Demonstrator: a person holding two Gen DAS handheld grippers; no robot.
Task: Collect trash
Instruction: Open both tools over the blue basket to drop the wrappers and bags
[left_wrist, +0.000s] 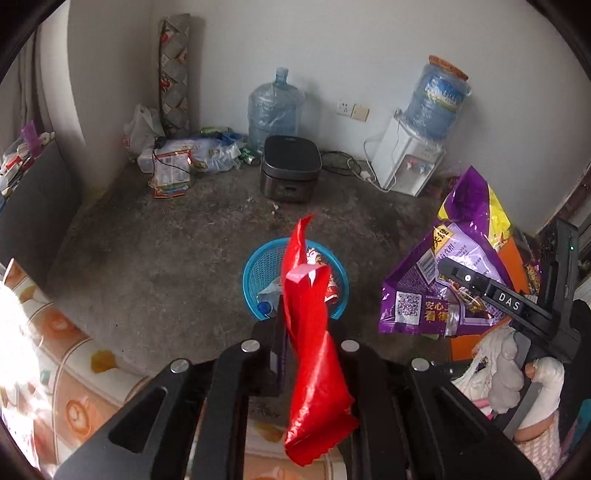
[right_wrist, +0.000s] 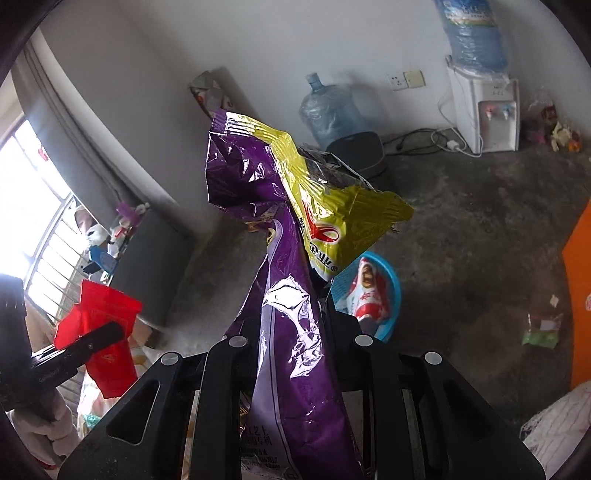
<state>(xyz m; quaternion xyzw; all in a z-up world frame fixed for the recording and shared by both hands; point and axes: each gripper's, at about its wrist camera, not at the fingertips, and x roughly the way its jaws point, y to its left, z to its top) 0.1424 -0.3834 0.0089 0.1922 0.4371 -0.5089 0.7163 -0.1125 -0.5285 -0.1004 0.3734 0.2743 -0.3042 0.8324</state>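
Blue basket (left_wrist: 258, 273) with discarded wrappers (left_wrist: 325, 273)

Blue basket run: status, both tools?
Left tool clamps red wrapper. Right tool clamps purple bag. Blue basket ahead, part full. Path clear.

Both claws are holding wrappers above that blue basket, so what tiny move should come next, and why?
Probably ease the left gripper a little forward and open it: its red wrapper is pinched and already hangs in front of the blue basket, which holds other trash. The right gripper with the purple bag can follow.
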